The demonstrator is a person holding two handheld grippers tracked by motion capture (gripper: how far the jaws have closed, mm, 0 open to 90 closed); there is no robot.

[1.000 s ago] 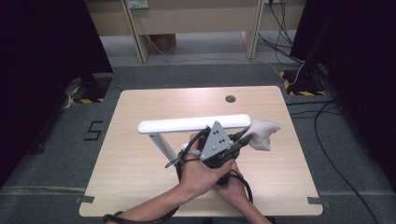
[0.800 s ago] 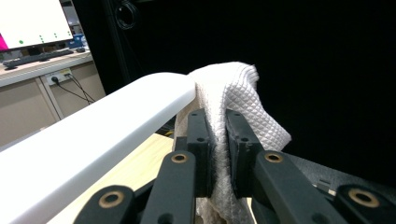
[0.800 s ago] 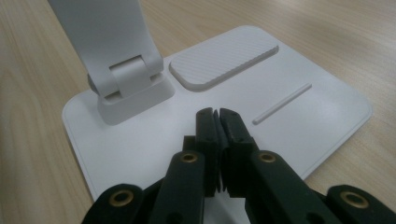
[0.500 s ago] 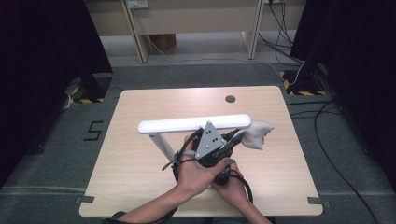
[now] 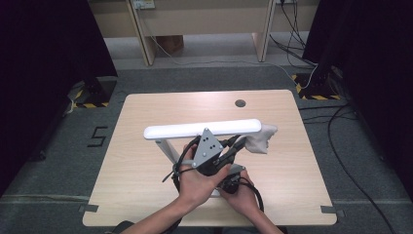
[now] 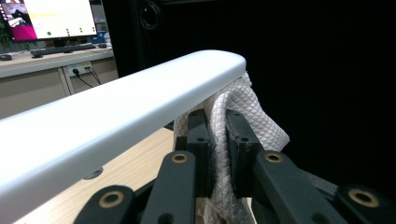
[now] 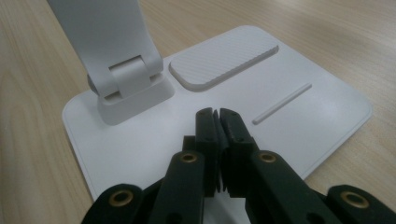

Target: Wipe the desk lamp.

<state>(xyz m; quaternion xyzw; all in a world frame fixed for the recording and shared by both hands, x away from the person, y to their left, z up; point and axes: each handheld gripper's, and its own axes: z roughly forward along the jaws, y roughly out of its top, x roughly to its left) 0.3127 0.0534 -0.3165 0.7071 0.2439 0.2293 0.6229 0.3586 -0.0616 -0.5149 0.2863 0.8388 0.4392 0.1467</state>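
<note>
A: What does the left gripper (image 6: 217,154) hold?

B: Its fingers (image 6: 198,140) are closed on a fold of a white quilted cloth (image 6: 243,116). The cloth hangs at the right end of the lamp's light bar (image 5: 202,129), near the right edge of the surface (image 5: 146,161), and it touches the end of the bar.

A: And the right gripper (image 7: 215,116)?

B: Its fingers are closed together with nothing between them. They rest over the flat white base (image 7: 303,112) of the desk lamp, just in front of the hinge (image 7: 128,74). I think it steadies the lamp while the cloth wipes the bar.

A: How will the cloth handle?

B: I judge it is soft, light and limp. It bends around the bar easily, so a pinch on a thick fold is the best place to hold it. A thin edge could slip out.

A: And the lamp?

B: It looks stiff, smooth plastic, and probably light. The hinge may move if the bar is pushed hard, so pressing on the base is sensible.

A: How many things are there?

B: One cloth, one lamp, two grippers.
</note>
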